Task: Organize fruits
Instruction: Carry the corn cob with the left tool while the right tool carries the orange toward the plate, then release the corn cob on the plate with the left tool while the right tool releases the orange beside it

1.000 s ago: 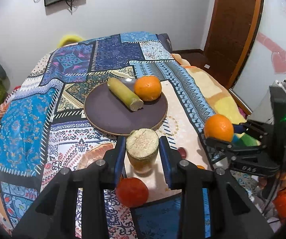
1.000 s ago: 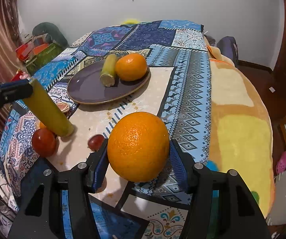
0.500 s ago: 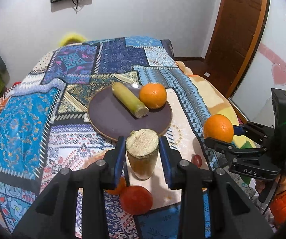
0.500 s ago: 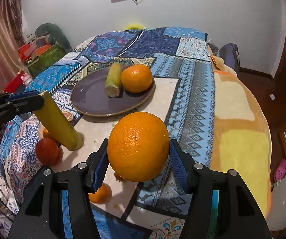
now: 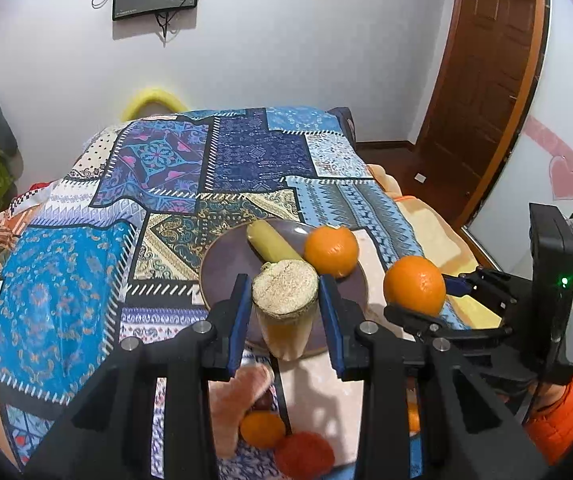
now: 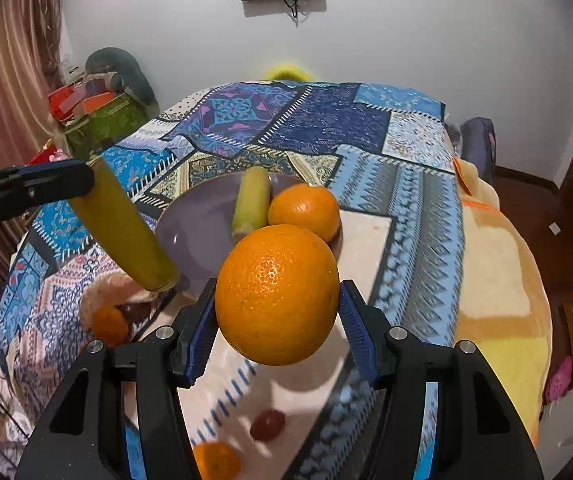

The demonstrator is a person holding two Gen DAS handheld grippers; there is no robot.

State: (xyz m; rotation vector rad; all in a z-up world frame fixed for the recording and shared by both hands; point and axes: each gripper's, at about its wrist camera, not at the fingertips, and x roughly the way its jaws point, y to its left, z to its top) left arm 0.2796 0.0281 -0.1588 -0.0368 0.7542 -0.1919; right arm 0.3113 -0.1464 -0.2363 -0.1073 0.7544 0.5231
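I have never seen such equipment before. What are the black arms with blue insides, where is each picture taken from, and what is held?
There is no robot here. A person carries a hand-held gripper in each hand, a two-finger clamp with blue pads. Each one has a wide-angle camera that looks forward along its fingers, so each picture shows its own clamp at the bottom.

In the left camera's picture, the left hand-held gripper is shut on a yellow-green cut stalk, perhaps sugarcane. At the right you see the other clamp from the side.

In the right camera's picture, the right hand-held gripper is shut on a large orange.

Below lies a patterned cloth. On it stands a dark plate with another stalk piece and a second orange. Smaller fruits lie loose near the front edge.
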